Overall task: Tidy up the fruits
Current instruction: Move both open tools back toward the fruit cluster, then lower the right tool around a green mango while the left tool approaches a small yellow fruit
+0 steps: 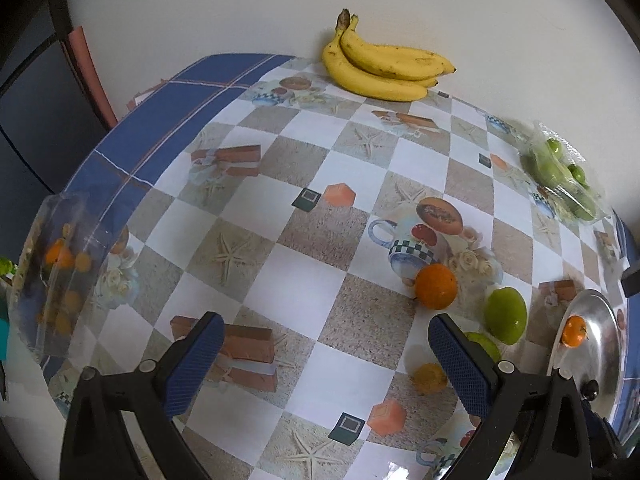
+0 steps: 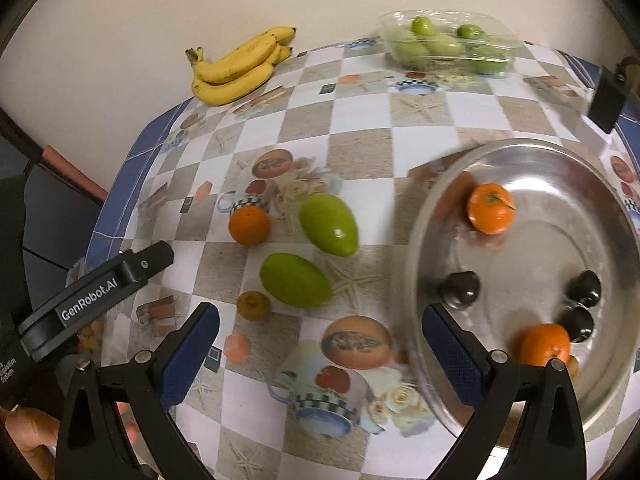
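On the checkered tablecloth lie an orange, two green mangoes and a small brownish-yellow fruit. A steel plate at the right holds two oranges and three dark plums. My left gripper is open above the cloth, left of the loose fruit; its right finger partly hides one mango. My right gripper is open and holds nothing, hovering near the plate's left rim.
Bananas lie against the back wall. A clear plastic box of green fruit sits at the back right. A clear container of small orange fruit stands at the table's left edge. A black object hangs at the right.
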The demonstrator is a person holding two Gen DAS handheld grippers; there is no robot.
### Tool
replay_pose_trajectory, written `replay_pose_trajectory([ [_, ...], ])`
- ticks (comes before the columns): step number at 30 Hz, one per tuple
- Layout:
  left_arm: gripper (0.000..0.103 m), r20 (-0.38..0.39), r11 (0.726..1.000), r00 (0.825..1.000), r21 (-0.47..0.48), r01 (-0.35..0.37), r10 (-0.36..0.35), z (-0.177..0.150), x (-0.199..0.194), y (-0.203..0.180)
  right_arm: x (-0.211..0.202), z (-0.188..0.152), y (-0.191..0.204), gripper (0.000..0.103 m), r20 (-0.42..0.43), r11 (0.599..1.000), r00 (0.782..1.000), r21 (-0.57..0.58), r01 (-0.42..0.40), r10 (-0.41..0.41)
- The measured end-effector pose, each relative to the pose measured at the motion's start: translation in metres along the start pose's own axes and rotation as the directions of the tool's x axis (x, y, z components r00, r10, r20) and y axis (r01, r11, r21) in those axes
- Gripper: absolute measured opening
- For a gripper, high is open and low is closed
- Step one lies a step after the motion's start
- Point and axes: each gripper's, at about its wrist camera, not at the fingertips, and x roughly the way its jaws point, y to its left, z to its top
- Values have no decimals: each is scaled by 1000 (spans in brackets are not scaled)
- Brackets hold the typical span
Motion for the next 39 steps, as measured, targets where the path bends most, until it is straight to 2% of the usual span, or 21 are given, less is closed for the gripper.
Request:
replay_pose_trajectory([
  [21, 103, -45, 999, 999, -44, 16, -18, 8, 24, 5, 28, 9, 24, 101, -28, 998, 1000, -57, 3, -5],
  [25, 103, -48, 999, 999, -41, 11, -13, 8, 29, 3, 34, 11, 23, 86, -38, 998, 999, -55, 4, -6],
  [27, 103, -49, 999, 999, -38, 16, -18, 8, 32, 3, 38, 12, 23, 85, -45, 999, 999, -52, 4, -7],
  [31, 103, -65, 999, 997, -32, 35, -37, 8, 39, 0, 44, 14, 22, 71, -56, 999, 998, -48, 8, -11],
  [36, 103, -97, 997, 993, -31, 70, -72, 6, 47, -4, 52, 15, 22, 70, -72, 999, 997, -45, 9, -13],
  [39, 103, -105, 997, 992, -32, 67, -70, 5, 49, -5, 56, 15, 22, 63, -82, 999, 997, -40, 3, -6],
])
